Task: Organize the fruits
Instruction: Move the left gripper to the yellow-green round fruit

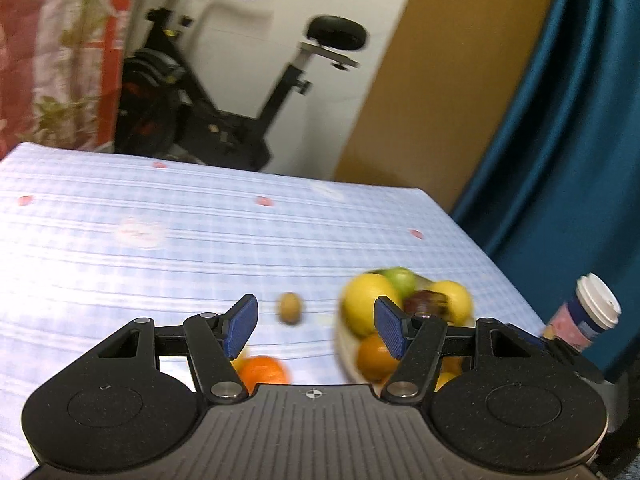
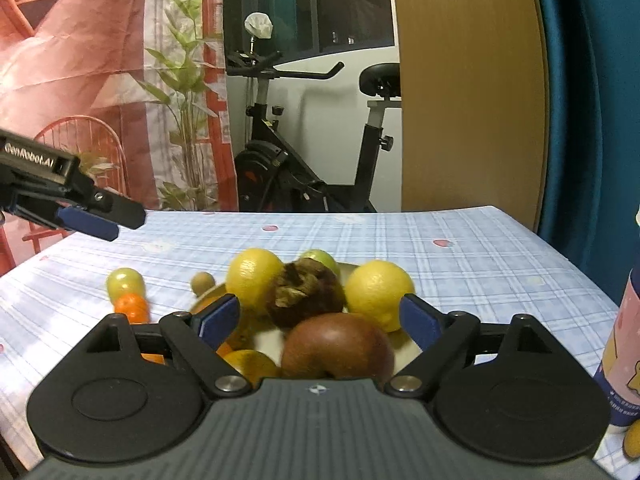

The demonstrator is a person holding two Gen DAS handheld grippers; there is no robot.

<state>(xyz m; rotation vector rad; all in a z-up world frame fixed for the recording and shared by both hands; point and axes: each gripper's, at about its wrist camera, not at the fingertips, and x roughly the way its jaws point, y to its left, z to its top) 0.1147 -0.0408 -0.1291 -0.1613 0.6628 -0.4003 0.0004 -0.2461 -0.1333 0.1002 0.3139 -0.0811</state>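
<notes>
A plate (image 2: pixel 208 294) holds two lemons (image 2: pixel 254 278), a green fruit (image 2: pixel 320 258), a dark brown fruit (image 2: pixel 306 296), an orange (image 2: pixel 248 364) and a red-brown apple (image 2: pixel 338 346). My right gripper (image 2: pixel 320 312) stands open just above the plate, and the apple lies between its blue pads without touching them. Left of the plate, a green fruit (image 2: pixel 125 283), a tangerine (image 2: pixel 132 307) and a kiwi (image 2: pixel 202 281) lie on the cloth. My left gripper (image 1: pixel 316 320) hangs open and empty over the tangerine (image 1: pixel 264 370), the kiwi (image 1: pixel 290 308) beyond it and the plate (image 1: pixel 344 348) to its right.
A checked blue tablecloth (image 2: pixel 460 248) covers the table. A lidded paper cup (image 1: pixel 584 312) stands at the table's right edge, close to my right gripper. Behind the table are an exercise bike (image 2: pixel 304 168), a wooden panel and a blue curtain.
</notes>
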